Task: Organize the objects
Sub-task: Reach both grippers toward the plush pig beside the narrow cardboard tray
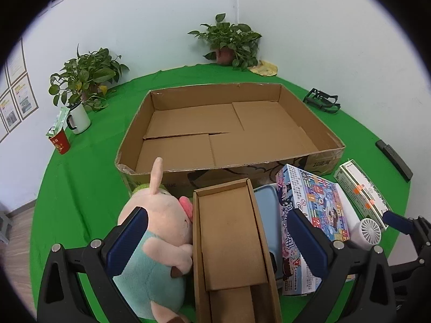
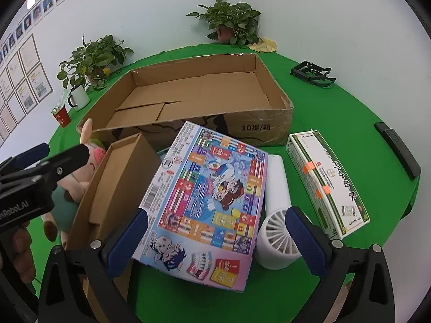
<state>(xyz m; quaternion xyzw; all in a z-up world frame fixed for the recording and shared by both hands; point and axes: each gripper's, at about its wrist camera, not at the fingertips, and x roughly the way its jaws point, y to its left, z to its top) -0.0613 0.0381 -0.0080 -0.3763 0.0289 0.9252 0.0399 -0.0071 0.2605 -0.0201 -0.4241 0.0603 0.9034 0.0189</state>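
Observation:
A large empty cardboard tray (image 1: 331, 140) (image 2: 280, 118) lies on the green table. In front of it sit a pink plush pig (image 1: 159, 215) (image 2: 91, 156), a narrow open cardboard box (image 1: 229, 237) (image 2: 121, 177), a colourful game box (image 1: 312, 210) (image 2: 210, 196), a white handheld fan (image 1: 369, 231) (image 2: 277, 215) and a white-and-green carton (image 1: 361, 191) (image 2: 328, 183). My left gripper (image 1: 218, 242) stands open over the narrow box, touching nothing. My right gripper (image 2: 215, 242) is open above the game box and fan. A blue item (image 1: 265, 215) lies partly hidden under the game box.
Two potted plants (image 1: 86, 78) (image 1: 231, 40) stand at the back. A white mug (image 1: 79, 119) and a red cup (image 1: 60, 142) are at the left. A black frame (image 1: 322, 101) and a black remote (image 1: 394, 158) lie at the right. A hand (image 2: 18, 245) holds the left gripper.

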